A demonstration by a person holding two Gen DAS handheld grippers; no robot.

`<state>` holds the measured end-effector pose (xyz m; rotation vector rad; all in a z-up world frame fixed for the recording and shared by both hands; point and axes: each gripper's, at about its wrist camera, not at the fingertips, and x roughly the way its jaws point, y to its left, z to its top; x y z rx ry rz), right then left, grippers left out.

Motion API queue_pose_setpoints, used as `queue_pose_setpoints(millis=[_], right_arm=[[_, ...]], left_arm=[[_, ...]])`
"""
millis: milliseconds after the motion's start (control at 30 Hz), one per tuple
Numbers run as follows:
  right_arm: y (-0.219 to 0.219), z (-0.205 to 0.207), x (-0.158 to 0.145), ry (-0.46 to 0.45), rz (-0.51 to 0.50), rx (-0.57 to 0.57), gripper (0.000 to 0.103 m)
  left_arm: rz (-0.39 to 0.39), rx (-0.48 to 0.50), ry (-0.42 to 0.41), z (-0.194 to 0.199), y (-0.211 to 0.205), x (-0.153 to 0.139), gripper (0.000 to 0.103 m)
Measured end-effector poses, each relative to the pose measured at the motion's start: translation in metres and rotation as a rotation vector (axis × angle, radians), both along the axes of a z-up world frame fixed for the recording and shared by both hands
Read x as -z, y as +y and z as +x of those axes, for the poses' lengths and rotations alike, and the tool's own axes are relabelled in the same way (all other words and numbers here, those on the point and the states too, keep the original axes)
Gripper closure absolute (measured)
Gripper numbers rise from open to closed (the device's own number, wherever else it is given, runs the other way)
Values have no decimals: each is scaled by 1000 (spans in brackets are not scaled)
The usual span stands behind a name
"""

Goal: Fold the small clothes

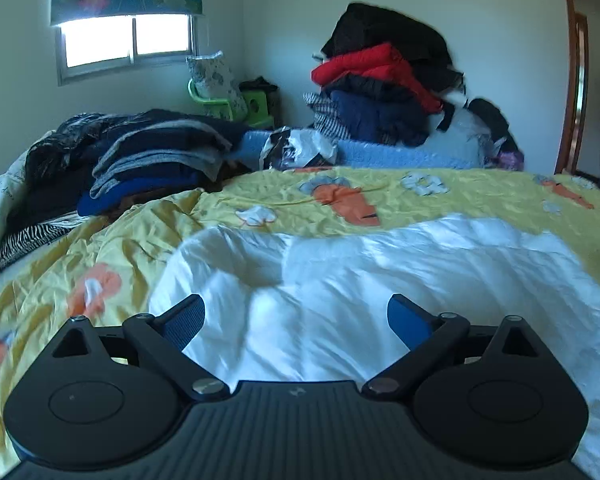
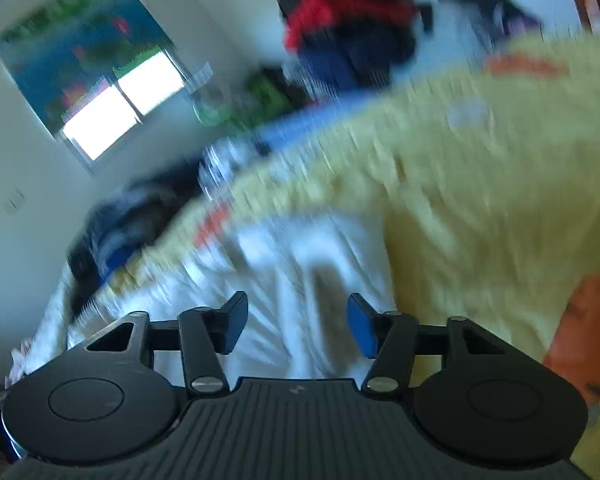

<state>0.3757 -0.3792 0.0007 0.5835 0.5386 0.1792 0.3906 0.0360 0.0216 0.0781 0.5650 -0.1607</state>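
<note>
Over the yellow bedspread [image 1: 112,236], the left gripper [image 1: 296,322] hangs with fingers spread wide — nothing between them — above a white garment [image 1: 380,280] lying rumpled on the bed. Right gripper [image 2: 298,326], in a blurred view, is also spread and empty above that white cloth.

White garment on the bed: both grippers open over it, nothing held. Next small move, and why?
Probably lower the left gripper and close its fingers on the near edge of the white garment. It lies rumpled on the yellow bedspread, directly ahead between the spread fingers. The right gripper is also open, but its view is motion-blurred, so let it settle first.
</note>
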Motion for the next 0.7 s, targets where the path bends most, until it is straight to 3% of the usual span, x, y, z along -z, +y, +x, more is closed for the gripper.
queue_pose_setpoints(millis=[167, 300, 400, 533, 700], right_arm=[[45, 32, -3, 37, -21, -195, 42], [59, 61, 28, 145, -79, -171, 43], [56, 66, 51, 180, -36, -181, 46], [57, 65, 58, 180, -25, -195, 47], [57, 66, 61, 165, -24, -198, 49]], left_arm=[[55, -86, 178, 80, 12, 27, 4], [74, -178, 290, 112, 27, 62, 1], [40, -179, 279, 109, 33, 71, 0], [-2, -185, 237, 107, 39, 81, 0], [33, -209, 190, 108, 33, 81, 0]])
